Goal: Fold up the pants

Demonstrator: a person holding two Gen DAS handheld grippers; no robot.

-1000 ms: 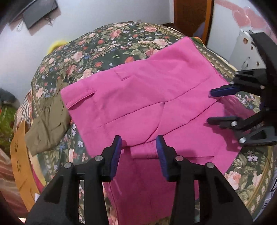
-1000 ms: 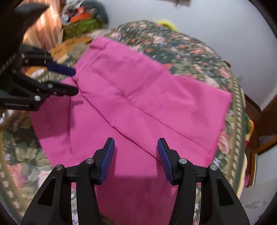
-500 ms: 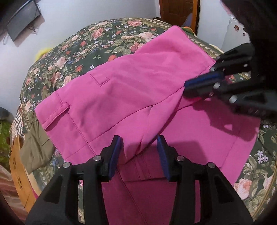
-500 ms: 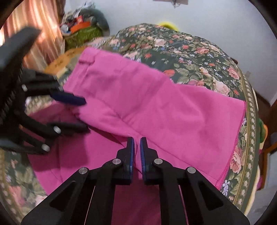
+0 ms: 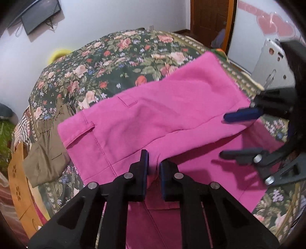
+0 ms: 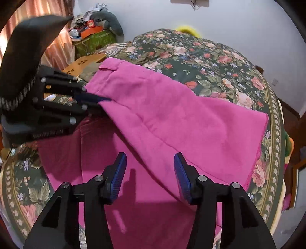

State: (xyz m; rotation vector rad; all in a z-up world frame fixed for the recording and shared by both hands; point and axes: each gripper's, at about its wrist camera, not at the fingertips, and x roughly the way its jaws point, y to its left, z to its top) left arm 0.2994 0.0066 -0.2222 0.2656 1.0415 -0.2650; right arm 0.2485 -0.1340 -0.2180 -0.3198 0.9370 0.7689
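Note:
Bright pink pants (image 5: 162,118) lie on a floral bedspread (image 5: 107,63), one leg folded over the other. My left gripper (image 5: 153,166) is shut on the pants' folded edge near the crotch and holds it a little above the lower layer. It also shows in the right wrist view (image 6: 91,101), pinching the fold. My right gripper (image 6: 150,172) is open above the pants (image 6: 181,122), holding nothing. It appears at the right of the left wrist view (image 5: 227,134), jaws apart over the leg.
Olive-green folded clothing (image 5: 45,155) lies at the bed's left edge by an orange cardboard box (image 5: 17,183). A cluttered green box (image 6: 93,40) stands by the curtain. A wooden door (image 5: 210,17) and white appliance (image 5: 275,63) are at the right.
My left gripper closed on the pants' folded edge. My right gripper, shut on the fabric half a second ago, opened and let go. The top leg now lies flatter.

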